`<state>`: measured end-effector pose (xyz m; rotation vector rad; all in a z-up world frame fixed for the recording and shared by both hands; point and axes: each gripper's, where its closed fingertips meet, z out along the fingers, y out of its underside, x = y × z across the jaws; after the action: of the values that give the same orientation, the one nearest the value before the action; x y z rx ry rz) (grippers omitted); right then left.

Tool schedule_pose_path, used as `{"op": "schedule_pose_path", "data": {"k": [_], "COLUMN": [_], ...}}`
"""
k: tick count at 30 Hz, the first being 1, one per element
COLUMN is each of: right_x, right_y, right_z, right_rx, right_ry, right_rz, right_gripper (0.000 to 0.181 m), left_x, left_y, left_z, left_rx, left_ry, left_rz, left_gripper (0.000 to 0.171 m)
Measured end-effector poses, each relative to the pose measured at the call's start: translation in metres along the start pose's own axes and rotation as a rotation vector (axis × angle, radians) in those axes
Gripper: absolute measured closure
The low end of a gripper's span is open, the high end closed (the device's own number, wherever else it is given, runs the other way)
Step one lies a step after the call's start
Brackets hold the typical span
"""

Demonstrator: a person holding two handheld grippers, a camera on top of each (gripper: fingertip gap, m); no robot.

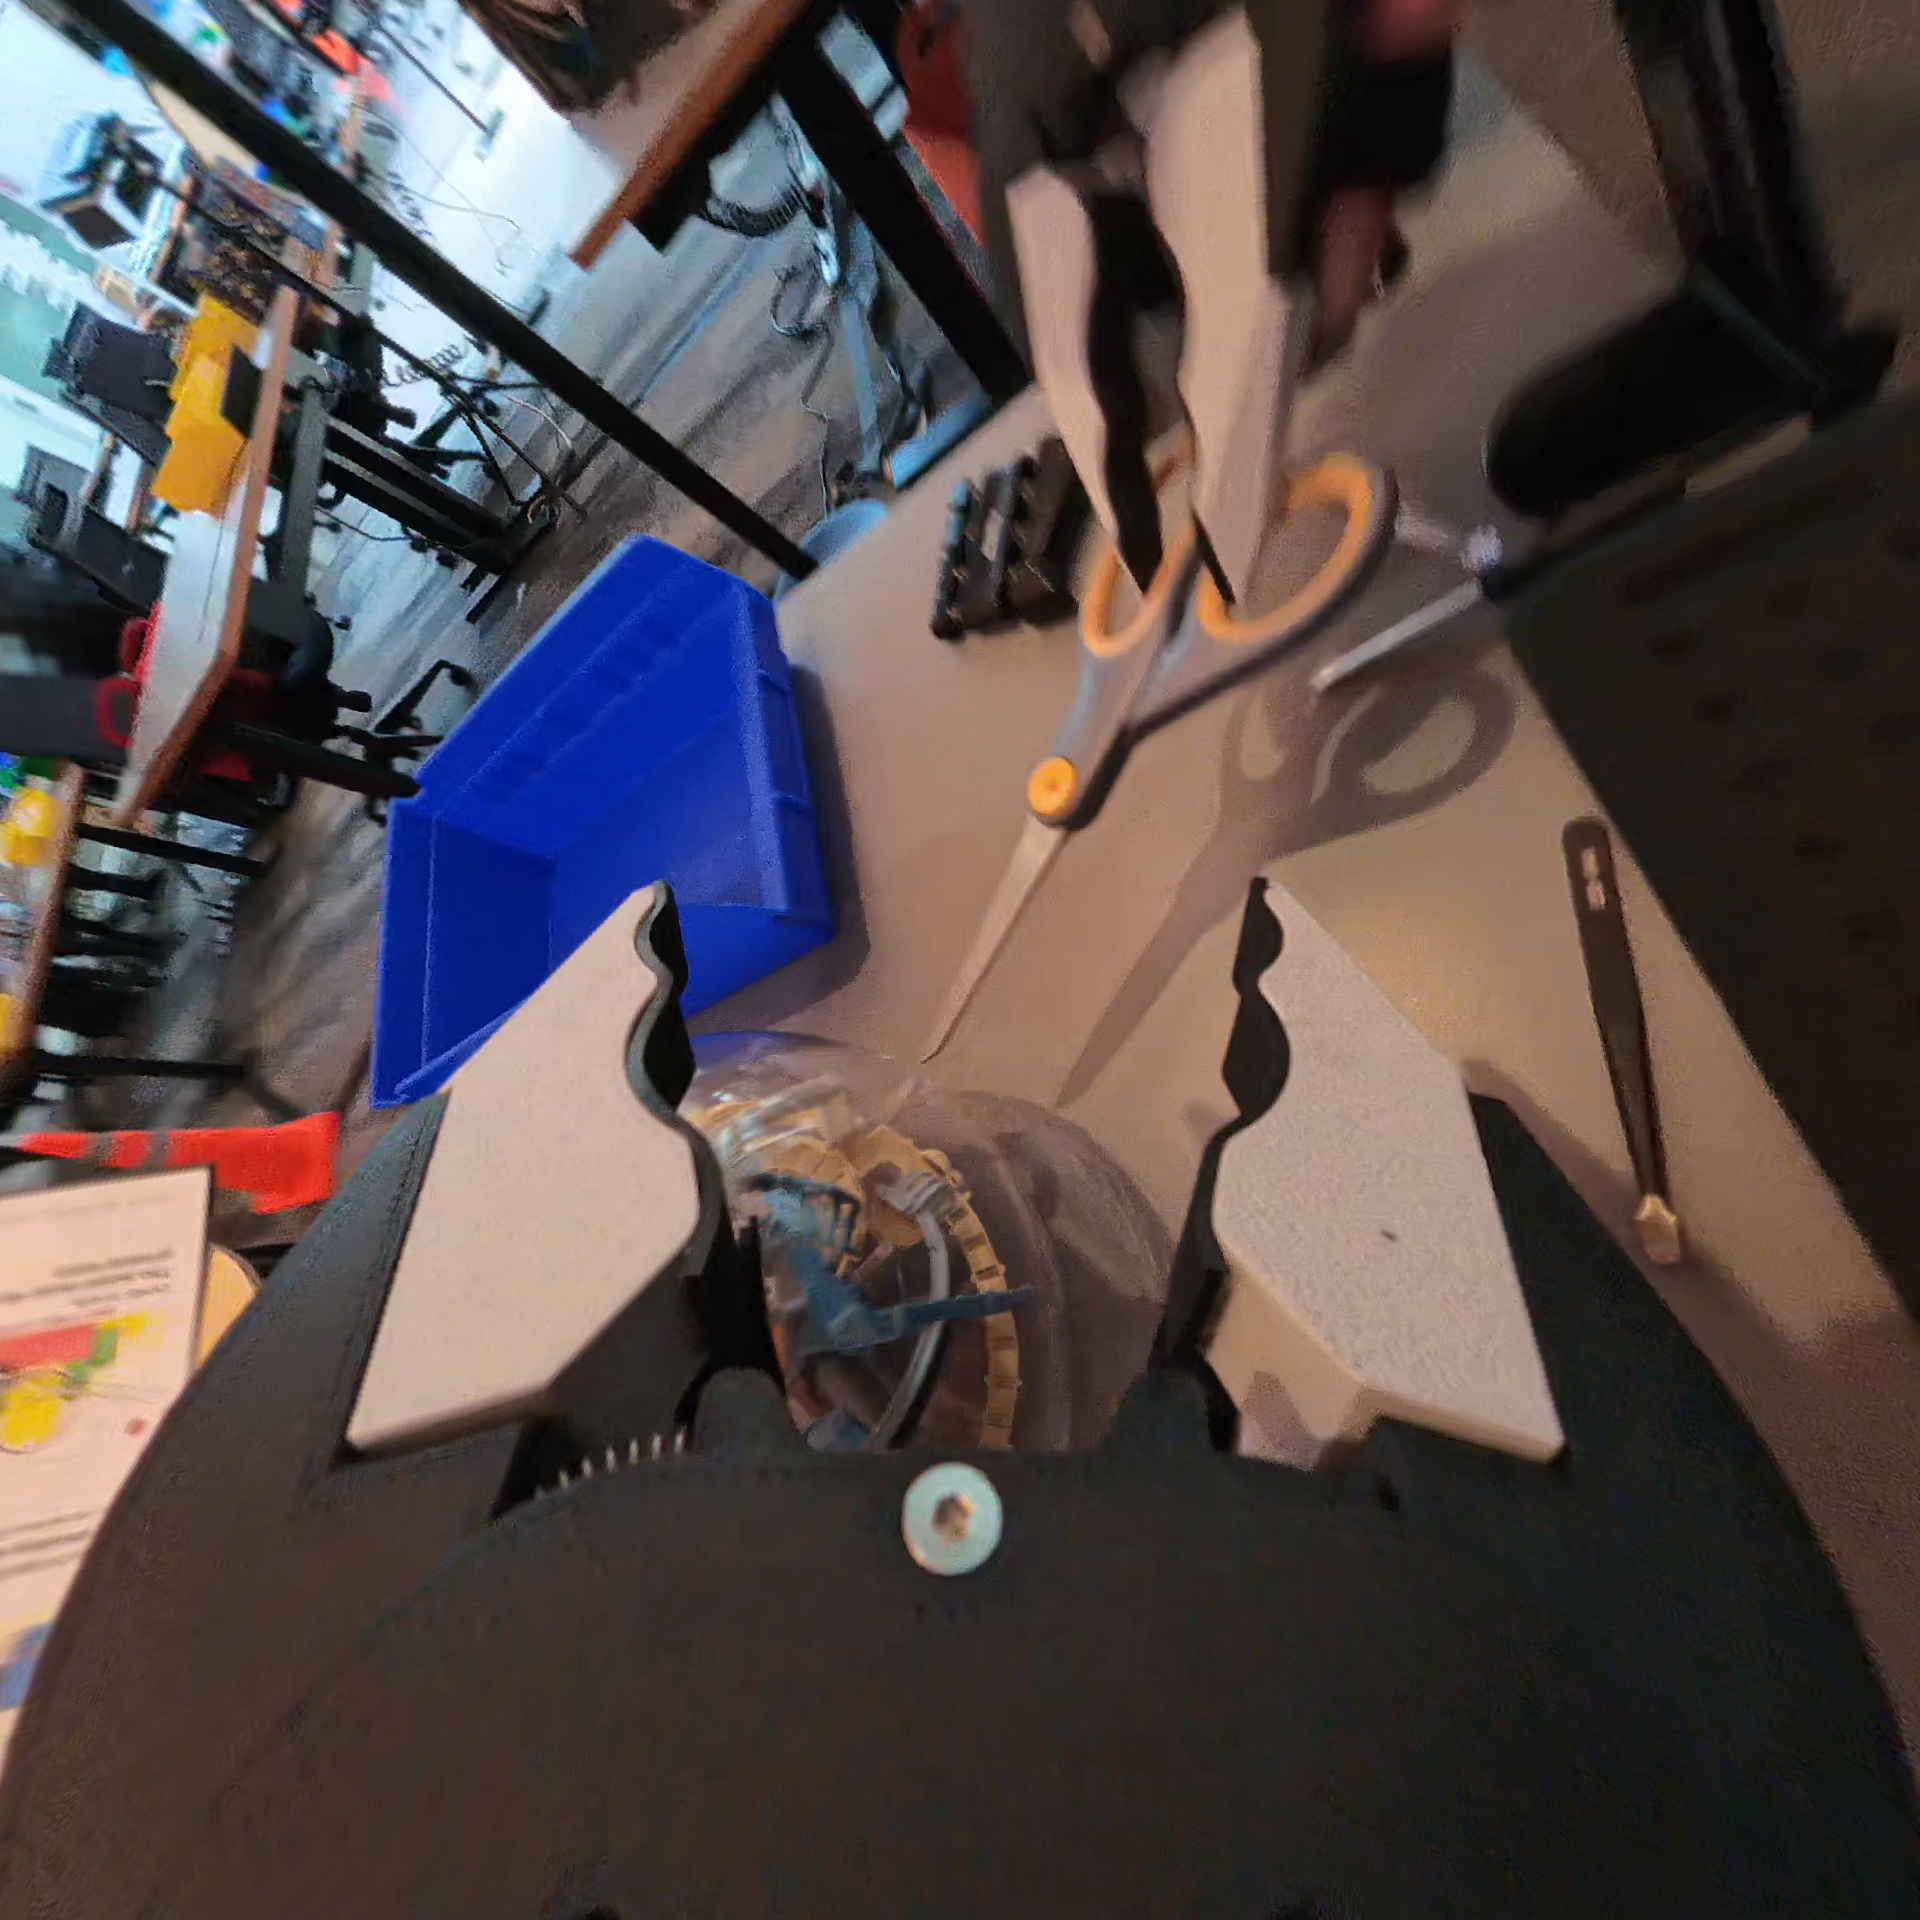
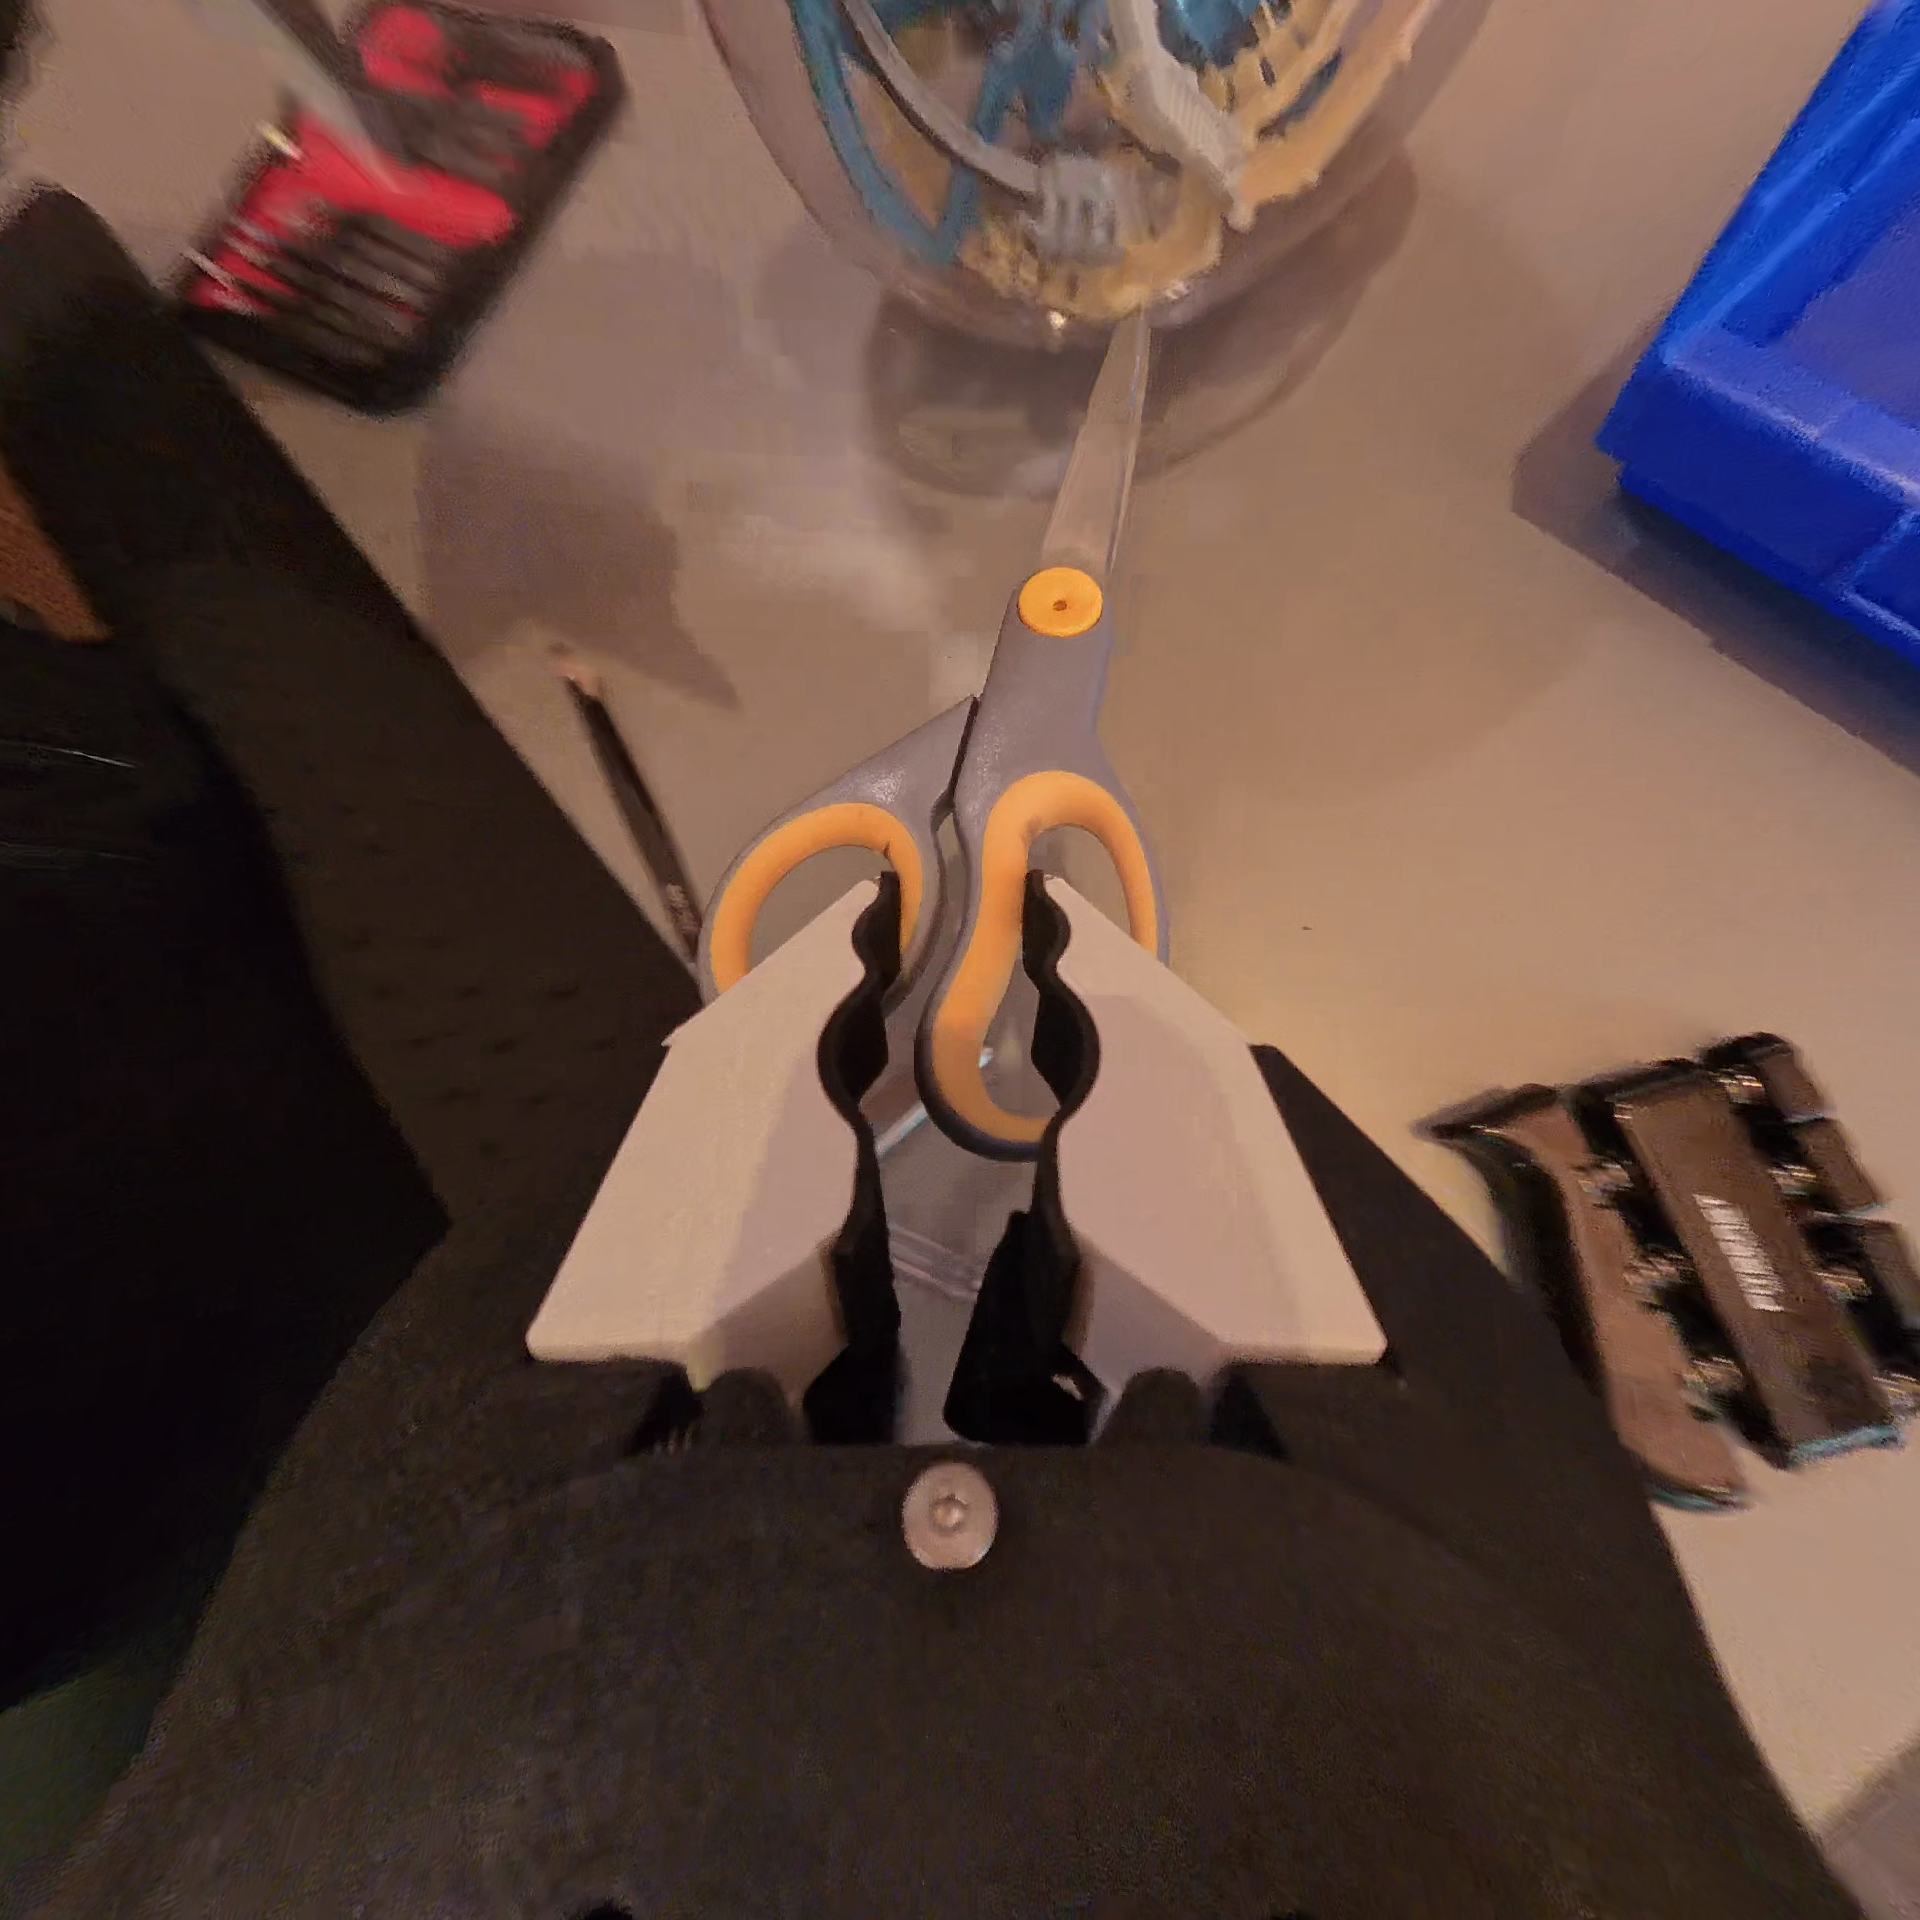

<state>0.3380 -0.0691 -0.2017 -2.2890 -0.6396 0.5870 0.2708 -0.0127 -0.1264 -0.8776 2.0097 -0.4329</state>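
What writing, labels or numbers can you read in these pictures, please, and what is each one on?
Nothing reads clearly enough to quote.
Printed sheet: text and coloured marks, blurred.
Black tweezers: white marks, too small.
Black bit holder: white label, blurred.
Red and black case: blurred.
Scissors in the right tongs: no writing seen.

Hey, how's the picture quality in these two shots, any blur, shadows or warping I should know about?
Left wrist view: the background room and the right gripper are smeared; the scissors cast a clear grey shadow on the table; straight edges bend from the wide-angle lens. Right wrist view: scissors handles fairly sharp, while the red and black case, the black metal block and the blue bin near the edges are motion-blurred; warm, dim lighting.
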Motion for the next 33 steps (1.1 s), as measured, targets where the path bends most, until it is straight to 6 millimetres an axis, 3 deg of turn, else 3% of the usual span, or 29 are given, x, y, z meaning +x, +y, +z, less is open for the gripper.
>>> {"op": "schedule_pose_path", "data": {"k": [4,6,8,10,13,18,22,25,33], "right_x": [-0.048,-0.07,-0.092,-0.105,-0.116,-0.126,-0.127,-0.137,-0.14], "right_y": [0.003,0.008,0.013,0.015,0.019,0.027,0.03,0.026,0.019], "right_z": [-0.015,-0.014,-0.008,0.0,0.014,0.038,0.058,0.064,0.09], "right_rx": [0.105,0.13,0.155,0.181,0.191,0.046,-0.081,-0.079,-0.088], "right_ry": [-0.13,-0.168,-0.207,-0.21,-0.21,-0.113,-0.027,-0.101,-0.11], "right_rz": [0.023,0.031,0.036,0.046,0.078,0.017,-0.057,-0.041,-0.091], "right_gripper": [0.16,0.16,0.16,0.16,0.16,0.153,0.145,0.139,0.15], "left_x": [0.043,0.059,0.068,0.079,0.078,0.087,0.082,0.081,0.076], "left_y": [0.013,0.014,0.021,0.022,0.023,0.03,0.032,0.034,0.044], "left_z": [0.033,0.039,0.041,0.038,0.028,0.016,0.01,0.006,-0.007], "left_rx": [-0.115,-0.138,-0.188,-0.194,-0.209,-0.266,-0.347,-0.371,-0.468], "left_ry": [-0.09,-0.124,-0.146,-0.145,-0.227,-0.228,-0.251,-0.242,-0.193], "left_rz": [0.277,0.381,0.452,0.444,0.538,0.566,0.65,0.667,0.793], "left_gripper": [0.087,0.118,0.171,0.171,0.171,0.171,0.171,0.171,0.171]}}
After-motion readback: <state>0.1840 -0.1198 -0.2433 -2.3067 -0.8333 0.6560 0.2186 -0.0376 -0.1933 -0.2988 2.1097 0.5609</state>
